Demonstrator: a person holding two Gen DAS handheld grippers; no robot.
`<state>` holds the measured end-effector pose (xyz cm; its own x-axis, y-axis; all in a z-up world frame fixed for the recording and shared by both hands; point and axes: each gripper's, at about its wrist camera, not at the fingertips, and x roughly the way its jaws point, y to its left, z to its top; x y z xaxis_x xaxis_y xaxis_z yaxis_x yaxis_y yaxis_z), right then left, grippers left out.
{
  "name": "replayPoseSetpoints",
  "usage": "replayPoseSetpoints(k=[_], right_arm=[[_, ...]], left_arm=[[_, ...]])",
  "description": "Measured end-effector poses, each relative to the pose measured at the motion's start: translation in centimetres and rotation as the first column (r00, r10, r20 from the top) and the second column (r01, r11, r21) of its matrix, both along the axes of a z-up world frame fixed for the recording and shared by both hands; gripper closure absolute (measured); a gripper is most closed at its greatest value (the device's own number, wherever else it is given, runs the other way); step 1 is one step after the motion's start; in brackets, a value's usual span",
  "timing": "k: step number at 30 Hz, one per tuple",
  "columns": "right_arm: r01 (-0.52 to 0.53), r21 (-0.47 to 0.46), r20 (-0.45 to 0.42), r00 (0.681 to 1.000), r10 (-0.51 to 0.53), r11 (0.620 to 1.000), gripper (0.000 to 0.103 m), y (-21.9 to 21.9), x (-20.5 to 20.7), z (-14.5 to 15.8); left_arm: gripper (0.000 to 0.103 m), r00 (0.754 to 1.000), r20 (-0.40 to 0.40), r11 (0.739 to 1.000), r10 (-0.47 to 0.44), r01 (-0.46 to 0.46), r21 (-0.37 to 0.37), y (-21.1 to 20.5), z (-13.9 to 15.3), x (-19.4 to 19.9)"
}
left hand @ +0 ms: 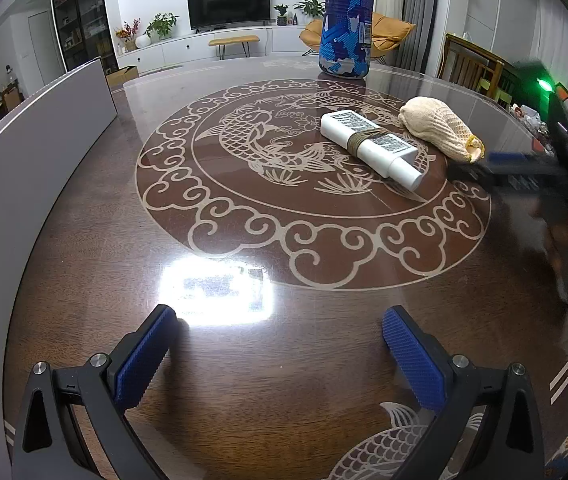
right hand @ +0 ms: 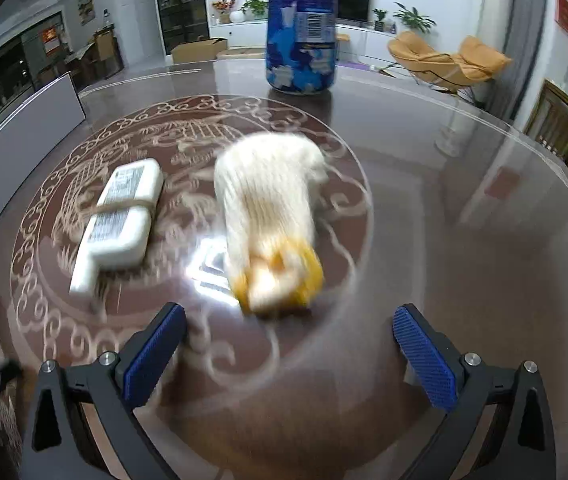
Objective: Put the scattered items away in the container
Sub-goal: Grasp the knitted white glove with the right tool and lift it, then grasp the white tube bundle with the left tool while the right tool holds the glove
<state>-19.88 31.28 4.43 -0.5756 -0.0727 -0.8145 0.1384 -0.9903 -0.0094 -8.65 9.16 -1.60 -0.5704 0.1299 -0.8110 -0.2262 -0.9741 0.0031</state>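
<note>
Nothing is tidied yet, by the look of it: both loose items are out on the bench [left hand: 84,240], on the koi medallion inlaid in its dark glossy top. The landmark here is the tall blue printed canister [left hand: 346,20], standing upright at the far side of that medallion, and it is probably the container, though its top runs out of both views so I can't say whether it is open. Nearer than the canister lies the white squeeze bottle [left hand: 372,146], flat on its side, barcode labels up, a brownish cord wound round its middle, cap pointing away from the canister. Just beside the bottle, also on the near side of the canister, sits the cream knitted glove [right hand: 268,212], bunched into a lump with a yellow cuff turned toward the right gripper [right hand: 290,338]. That gripper has its blue-padded jaws spread wide, nothing between them, lined up on the glove's cuff; the smeared view suggests it is moving. The left gripper [left hand: 280,338] hangs low over bare bench, well short of the bottle, jaws apart and empty too. So two items are left to lift, glove likely first; it looks soft and squashable.
</note>
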Motion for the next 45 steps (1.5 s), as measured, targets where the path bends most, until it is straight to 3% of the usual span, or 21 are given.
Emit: replayPoseSetpoints(k=[5,9,10,13,19,24,27,31,34,45], right_arm=[[0.049,0.001,0.0,0.999,-0.049,0.999,0.0,-0.3,-4.2,0.0],[0.018,-0.002,-0.001,1.0,-0.018,1.0,0.0,0.0,-5.9,0.0],[0.021,-0.001,-0.006,1.0,-0.021,1.0,0.005,0.0,-5.9,0.1],[0.023,-0.004,-0.048,0.999,-0.024,1.0,0.047,0.1,-5.5,0.7],[0.014,-0.002,-0.052,0.999,-0.014,1.0,0.049,-0.7,-6.0,0.8],[-0.123,-0.008,-0.052,0.991,0.122,0.992,0.049,-4.8,-5.6,0.8],[-0.224,-0.016,-0.051,0.974,0.223,0.975,0.049,-8.2,-4.2,0.7],[-0.382,-0.047,-0.049,0.924,0.38,0.923,0.049,-12.6,-1.5,0.8],[-0.398,-0.022,-0.046,0.917,0.396,0.917,0.049,-14.0,-0.1,0.7],[-0.259,0.002,-0.033,0.965,0.259,0.966,0.049,-4.9,3.6,0.7]], left_arm=[[0.0,1.0,0.0,1.0,0.0,0.0,0.0,0.0,0.0,0.0],[0.0,1.0,0.0,1.0,0.0,0.0,0.001,0.0,0.0,0.0],[0.0,1.0,0.0,1.0,0.0,0.0,0.0,0.0,0.0,0.0],[0.0,1.0,-0.001,1.0,0.001,-0.001,0.0,0.0,0.0,0.0],[0.0,1.0,-0.001,1.0,0.0,0.0,0.0,-0.1,-0.1,0.0],[0.0,1.0,-0.001,1.0,0.001,-0.001,0.0,-0.1,-0.1,0.0],[0.0,1.0,-0.001,1.0,0.001,-0.001,0.0,-0.1,-0.1,0.0],[0.0,1.0,-0.001,1.0,0.001,-0.001,0.001,-0.1,-0.1,0.1],[0.0,1.0,-0.001,1.0,0.001,-0.001,0.001,-0.1,-0.1,0.1],[0.0,1.0,-0.001,1.0,0.002,-0.002,0.001,-0.1,-0.1,0.1]])
